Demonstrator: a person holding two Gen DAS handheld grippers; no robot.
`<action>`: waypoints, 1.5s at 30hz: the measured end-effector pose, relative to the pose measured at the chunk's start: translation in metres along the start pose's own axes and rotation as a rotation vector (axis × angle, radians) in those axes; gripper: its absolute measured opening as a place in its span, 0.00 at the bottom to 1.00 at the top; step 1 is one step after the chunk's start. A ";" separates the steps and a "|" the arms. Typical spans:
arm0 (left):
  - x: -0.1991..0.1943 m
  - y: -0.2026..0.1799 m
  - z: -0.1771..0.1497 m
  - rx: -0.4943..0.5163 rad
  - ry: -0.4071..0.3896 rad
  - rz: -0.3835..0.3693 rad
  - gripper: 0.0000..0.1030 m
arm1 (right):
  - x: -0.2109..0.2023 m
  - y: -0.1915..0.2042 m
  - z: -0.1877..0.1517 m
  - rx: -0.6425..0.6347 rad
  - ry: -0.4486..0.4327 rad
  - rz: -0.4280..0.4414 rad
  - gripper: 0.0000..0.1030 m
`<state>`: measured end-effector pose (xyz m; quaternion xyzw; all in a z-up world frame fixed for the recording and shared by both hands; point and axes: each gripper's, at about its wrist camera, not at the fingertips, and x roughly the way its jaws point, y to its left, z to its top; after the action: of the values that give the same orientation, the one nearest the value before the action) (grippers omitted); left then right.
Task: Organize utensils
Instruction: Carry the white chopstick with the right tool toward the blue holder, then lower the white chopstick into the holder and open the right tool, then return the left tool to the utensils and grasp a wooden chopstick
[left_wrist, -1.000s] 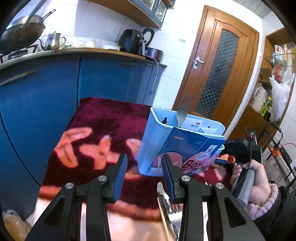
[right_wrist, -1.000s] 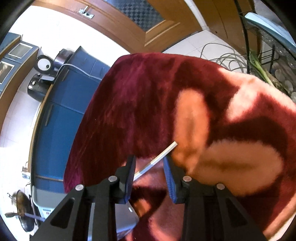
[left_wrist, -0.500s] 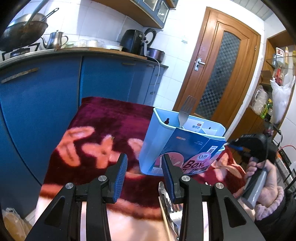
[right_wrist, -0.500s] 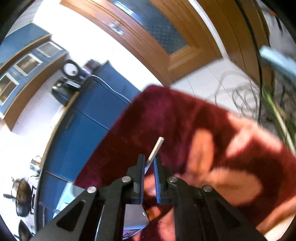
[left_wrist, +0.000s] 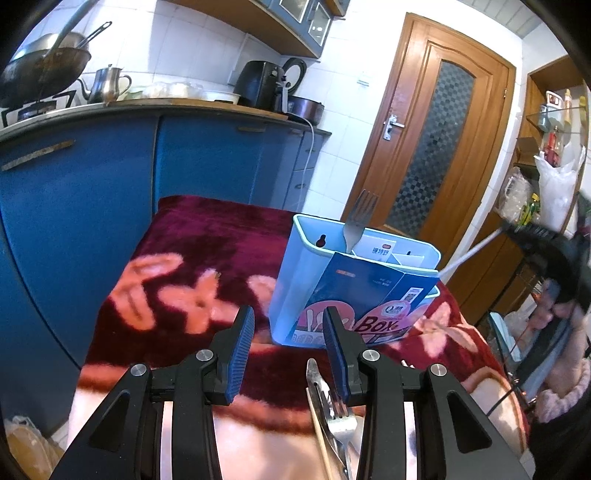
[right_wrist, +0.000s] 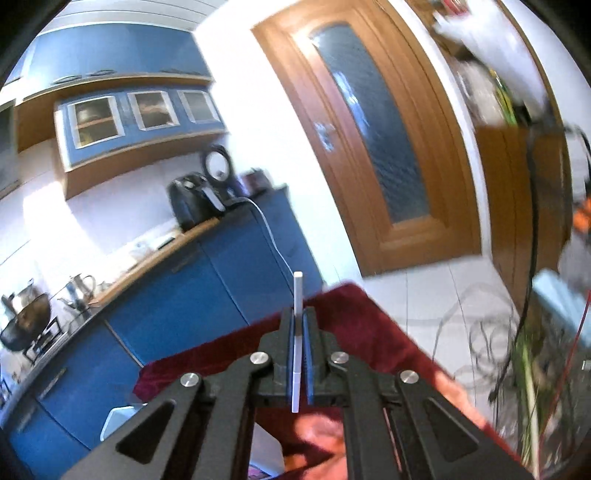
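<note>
The left gripper (left_wrist: 288, 332) is idling with jaws spread and empty, just short of the blue holder (left_wrist: 295, 280), where 1 fork (left_wrist: 356, 221) is standing. To its right, the right gripper (right_wrist: 296, 325) is pinching a white chopstick (right_wrist: 297, 321). Keep this pinch firm, point the tip downward, and lower it into a free compartment without nudging the holder.

A light blue holder (left_wrist: 295, 280) stood upright in the middle of the left wrist frame, on a dark red blanket with pink flowers. A dark blue carton with the word "Box" leaned on its front. A silver fork (left_wrist: 356, 225) stood inside it, prongs up. More forks (left_wrist: 332, 410) lay flat at the bottom of the frame. A thin white stick (right_wrist: 297, 332) was pinched in the right claw (right_wrist: 297, 325), pointing up in the middle of the right wrist frame.
</note>
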<state>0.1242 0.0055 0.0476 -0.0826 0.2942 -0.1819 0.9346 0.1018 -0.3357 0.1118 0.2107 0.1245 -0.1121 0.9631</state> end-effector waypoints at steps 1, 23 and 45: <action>0.000 0.000 0.000 0.000 0.001 0.002 0.38 | -0.008 0.008 0.005 -0.033 -0.029 0.014 0.06; 0.003 0.008 -0.009 -0.027 0.014 0.003 0.38 | 0.019 0.088 -0.037 -0.395 0.172 0.183 0.06; -0.006 0.000 -0.024 -0.014 0.070 0.014 0.38 | -0.034 0.057 -0.036 -0.266 0.133 0.267 0.39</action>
<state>0.1057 0.0072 0.0313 -0.0806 0.3287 -0.1763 0.9243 0.0783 -0.2639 0.1111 0.1035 0.1727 0.0480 0.9783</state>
